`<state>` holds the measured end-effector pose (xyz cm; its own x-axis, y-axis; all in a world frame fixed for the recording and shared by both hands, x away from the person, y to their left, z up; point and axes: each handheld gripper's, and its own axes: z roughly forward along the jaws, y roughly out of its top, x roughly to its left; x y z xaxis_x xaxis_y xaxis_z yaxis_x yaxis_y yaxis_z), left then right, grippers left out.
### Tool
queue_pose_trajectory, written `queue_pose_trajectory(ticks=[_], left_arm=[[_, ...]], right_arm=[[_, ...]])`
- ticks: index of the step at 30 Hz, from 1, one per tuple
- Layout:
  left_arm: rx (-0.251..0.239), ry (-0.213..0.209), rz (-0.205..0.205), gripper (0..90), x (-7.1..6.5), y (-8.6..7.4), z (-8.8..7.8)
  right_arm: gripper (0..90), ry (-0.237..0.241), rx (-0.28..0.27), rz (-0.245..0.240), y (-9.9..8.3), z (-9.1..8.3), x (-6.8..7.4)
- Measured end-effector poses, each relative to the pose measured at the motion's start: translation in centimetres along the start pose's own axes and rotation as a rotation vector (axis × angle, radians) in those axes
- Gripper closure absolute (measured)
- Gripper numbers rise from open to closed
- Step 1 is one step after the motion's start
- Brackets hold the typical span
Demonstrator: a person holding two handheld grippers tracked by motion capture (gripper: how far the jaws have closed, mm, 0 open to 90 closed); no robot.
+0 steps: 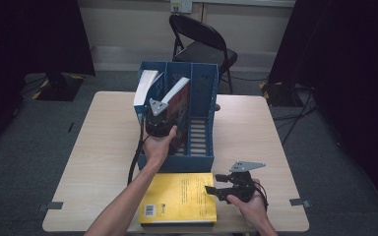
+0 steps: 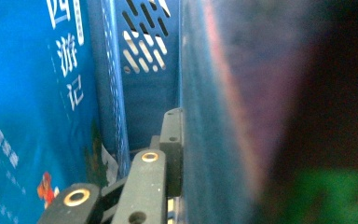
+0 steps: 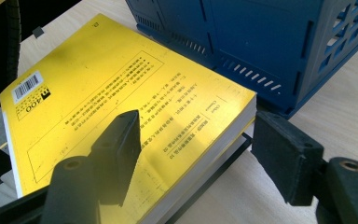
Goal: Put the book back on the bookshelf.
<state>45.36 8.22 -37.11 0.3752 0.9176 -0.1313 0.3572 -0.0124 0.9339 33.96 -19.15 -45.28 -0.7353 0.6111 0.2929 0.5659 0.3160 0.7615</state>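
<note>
- Book (image 1: pixel 179 110) stood tilted in the blue rack (image 1: pixel 202 123) – your left gripper (image 1: pixel 158 115) was clamped on it.
- Right gripper (image 1: pixel 221 184) hung agape at the yellow book's (image 1: pixel 179 196) edge, flat on the table (image 1: pixel 256 137) before the rack – pads not pressing.

held book's cover (image 2: pixel 242 116) a close blur; yellow book (image 3: pixel 121 107) cut off at bottom edge

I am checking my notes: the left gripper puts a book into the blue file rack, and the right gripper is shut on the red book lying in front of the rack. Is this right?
Not quite. The book is yellow, not red, and the right gripper stands open about its edge, as the right gripper view shows. The left gripper does hold a book in the blue file rack.
</note>
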Motion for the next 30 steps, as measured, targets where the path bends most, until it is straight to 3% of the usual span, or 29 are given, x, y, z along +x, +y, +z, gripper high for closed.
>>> queue_pose_trajectory(ticks=[1,9,12,21,27,30], left_arm=[[-0.004,-0.013,0.024,74.4,-0.1,-0.2,-0.1],[-0.026,-0.035,0.031,72.9,0.4,-1.3,-1.1],[-0.02,-0.044,0.07,71.7,0.4,-1.5,-1.6],[-0.008,-0.095,0.053,65.6,0.9,-1.6,-2.3],[0.006,-0.096,0.101,61.7,1.1,-1.4,-2.9],[0.045,-0.097,0.074,56.9,1.5,-0.9,-3.1]], right_arm=[[32.0,0.001,0.004,0.001,0.0,0.1,0.0],[32.0,0.001,0.003,-0.002,-0.1,0.0,0.1],[32.1,-0.003,-0.005,0.002,0.0,-0.1,0.0],[32.1,0.001,0.003,-0.006,0.0,0.1,0.3],[31.9,0.0,-0.001,-0.002,0.0,0.1,0.2],[31.9,0.001,0.003,-0.003,0.0,0.1,0.2]])
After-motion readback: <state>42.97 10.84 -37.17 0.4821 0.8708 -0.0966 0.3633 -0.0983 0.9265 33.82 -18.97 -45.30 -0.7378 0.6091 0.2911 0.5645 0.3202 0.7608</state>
